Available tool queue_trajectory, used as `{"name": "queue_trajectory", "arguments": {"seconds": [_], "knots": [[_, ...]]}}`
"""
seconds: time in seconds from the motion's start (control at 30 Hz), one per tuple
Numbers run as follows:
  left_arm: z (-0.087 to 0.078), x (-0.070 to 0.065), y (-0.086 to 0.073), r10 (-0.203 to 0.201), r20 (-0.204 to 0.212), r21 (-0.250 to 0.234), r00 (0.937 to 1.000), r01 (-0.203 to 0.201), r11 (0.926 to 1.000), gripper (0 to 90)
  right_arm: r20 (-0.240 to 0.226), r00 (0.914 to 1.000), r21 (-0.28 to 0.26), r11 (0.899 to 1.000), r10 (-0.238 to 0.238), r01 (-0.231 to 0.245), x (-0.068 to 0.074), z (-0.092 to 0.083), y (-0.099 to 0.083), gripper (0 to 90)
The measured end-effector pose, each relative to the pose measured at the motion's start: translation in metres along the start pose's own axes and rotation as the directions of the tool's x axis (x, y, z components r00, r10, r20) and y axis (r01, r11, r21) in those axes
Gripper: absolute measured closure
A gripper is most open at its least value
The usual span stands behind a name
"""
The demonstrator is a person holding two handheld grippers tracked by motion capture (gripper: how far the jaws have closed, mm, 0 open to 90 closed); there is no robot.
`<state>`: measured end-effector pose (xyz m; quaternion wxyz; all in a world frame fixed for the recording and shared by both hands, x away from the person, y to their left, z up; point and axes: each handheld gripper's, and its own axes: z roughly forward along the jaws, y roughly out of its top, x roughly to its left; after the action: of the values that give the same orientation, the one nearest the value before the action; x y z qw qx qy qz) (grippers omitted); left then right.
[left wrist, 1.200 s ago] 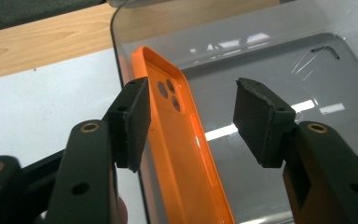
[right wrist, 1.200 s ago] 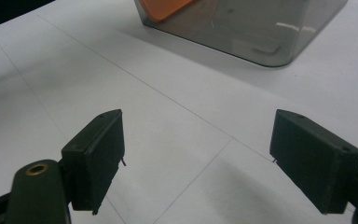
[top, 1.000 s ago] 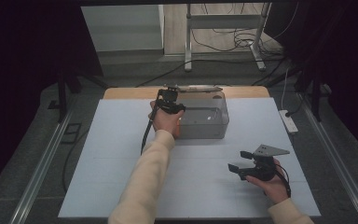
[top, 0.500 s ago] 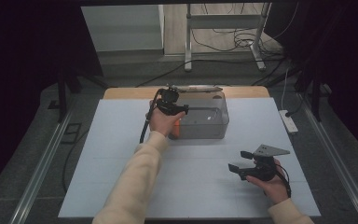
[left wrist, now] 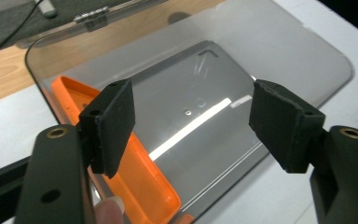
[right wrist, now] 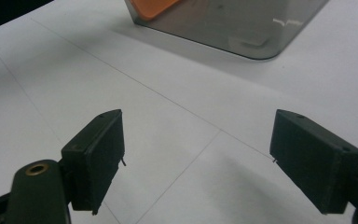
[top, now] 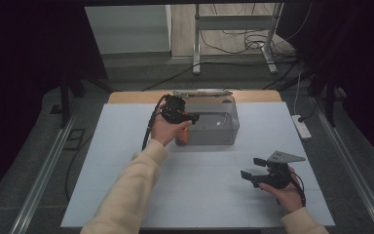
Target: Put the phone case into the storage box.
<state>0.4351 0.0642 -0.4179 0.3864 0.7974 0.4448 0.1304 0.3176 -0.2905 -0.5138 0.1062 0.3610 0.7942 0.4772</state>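
A clear grey plastic bin [top: 214,127] stands at the back middle of the white table. An orange flat piece [left wrist: 144,179] leans inside it against the left wall, also visible as the orange piece [top: 182,137]. My left gripper [top: 193,117] hovers over the bin's left end. In the left gripper view, my left gripper [left wrist: 196,116] is open and its jaws have just been opening, with nothing between them and the bin's floor [left wrist: 205,88] below. My right gripper [top: 252,168] rests low at the near right, open and empty. My right gripper [right wrist: 196,158] points toward the bin [right wrist: 242,23].
A long clear strip with a dark clip [top: 202,92] lies just behind the bin on the wooden table edge [top: 136,96]. A white power strip [top: 302,126] sits off the table's right side. White table surface [top: 195,185] stretches between the hands.
The left forearm has swung to the left and its gripper has shifted slightly at the bin's left end. The right hand has stayed still.
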Motion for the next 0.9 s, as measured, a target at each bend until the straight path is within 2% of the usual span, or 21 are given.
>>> {"name": "queue_trajectory", "arguments": {"seconds": [0.17, 0.4, 0.67, 0.9], "knots": [[0.000, -0.004, -0.003, 0.031, 0.027, -0.008, 0.9991, -0.031, 0.9995, 28.2, 0.000, 1.0000, 0.006, 1.000, -0.002, 0.002, -0.001, 0.001, 0.000, 18.0], [-0.008, -0.003, -0.009, 0.032, 0.053, -0.033, 0.9981, -0.030, 0.9990, 26.1, 0.006, 1.0000, 0.014, 1.000, -0.004, 0.003, -0.001, 0.001, -0.001, 17.9], [-0.030, -0.003, -0.025, 0.052, 0.069, -0.072, 0.9963, -0.047, 0.9963, 24.7, 0.034, 0.9993, 0.025, 1.000, -0.013, 0.013, 0.003, -0.002, -0.003, 17.9], [-0.056, -0.002, -0.048, 0.087, 0.092, -0.121, 0.9920, -0.076, 0.9897, 23.9, 0.043, 0.9990, 0.028, 1.000, -0.010, 0.009, 0.002, -0.003, -0.005, 17.9]]}}
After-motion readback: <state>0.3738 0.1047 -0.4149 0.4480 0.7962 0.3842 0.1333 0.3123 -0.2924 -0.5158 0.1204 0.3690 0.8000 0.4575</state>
